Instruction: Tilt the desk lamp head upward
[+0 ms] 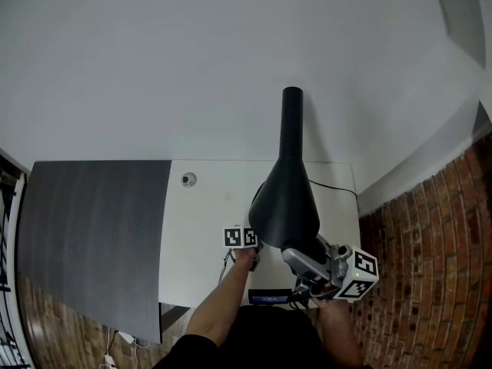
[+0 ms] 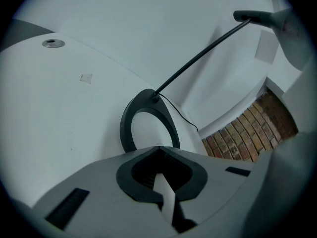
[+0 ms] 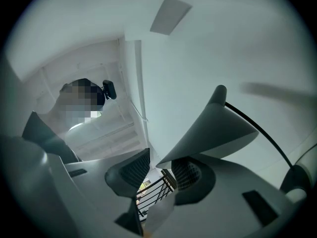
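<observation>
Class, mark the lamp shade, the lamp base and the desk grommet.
Shade (image 1: 286, 206), head view, the cone's flank.
Base (image 2: 126, 128), left gripper view, the ring's left side.
Grommet (image 2: 53, 43), left gripper view, its middle.

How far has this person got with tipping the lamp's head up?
Done: the right gripper has its jaws either side of the rim of the lamp head, and the left gripper, shut and empty, sits beside the lamp base. In hand: getting a grip on that rim; a gap shows beside one pad. Left: the tilt itself, since the lamp head seems to face downward.
</observation>
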### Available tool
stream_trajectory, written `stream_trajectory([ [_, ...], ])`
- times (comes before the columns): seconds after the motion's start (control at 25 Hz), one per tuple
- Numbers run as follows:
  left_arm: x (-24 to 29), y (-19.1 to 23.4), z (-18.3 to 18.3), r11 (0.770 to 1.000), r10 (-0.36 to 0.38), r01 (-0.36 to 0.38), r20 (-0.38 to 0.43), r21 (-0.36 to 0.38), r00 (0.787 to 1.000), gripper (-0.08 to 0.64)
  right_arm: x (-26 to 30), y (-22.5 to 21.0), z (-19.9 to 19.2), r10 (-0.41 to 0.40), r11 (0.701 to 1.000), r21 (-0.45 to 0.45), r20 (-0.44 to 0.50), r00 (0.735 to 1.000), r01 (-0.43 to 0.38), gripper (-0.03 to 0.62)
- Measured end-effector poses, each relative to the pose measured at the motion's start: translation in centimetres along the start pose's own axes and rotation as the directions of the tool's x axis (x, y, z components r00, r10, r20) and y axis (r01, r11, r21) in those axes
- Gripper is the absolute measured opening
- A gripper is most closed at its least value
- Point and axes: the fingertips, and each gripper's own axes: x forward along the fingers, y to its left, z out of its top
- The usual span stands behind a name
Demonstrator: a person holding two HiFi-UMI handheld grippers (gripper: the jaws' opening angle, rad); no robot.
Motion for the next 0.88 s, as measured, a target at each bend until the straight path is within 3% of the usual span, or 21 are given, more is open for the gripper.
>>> stream_trajectory([
  [0.24, 0.1, 0.5, -0.1, 1.0, 0.017, -0.017, 0.0, 0.002, 1.0, 0.011, 1.0, 1.5, 1.7, 0.014, 0.999, -0.047, 0.01, 1.0, -0.013, 0.143],
  [0.48, -0.1, -0.7, 0.1, 1.0, -0.026, 0.026, 0.0, -0.007, 1.0, 0.012, 1.4, 2.0, 2.4, 0.009, 0.999, -0.052, 0.021, 1.0, -0.008, 0.143],
  [0.88, -0.2, -1.1, 0.4, 1.0, -0.022, 0.022, 0.002, -0.001, 1.0, 0.011, 2.4, 3.0, 4.3, 0.028, 0.998, -0.064, 0.051, 0.998, -0.025, 0.143],
])
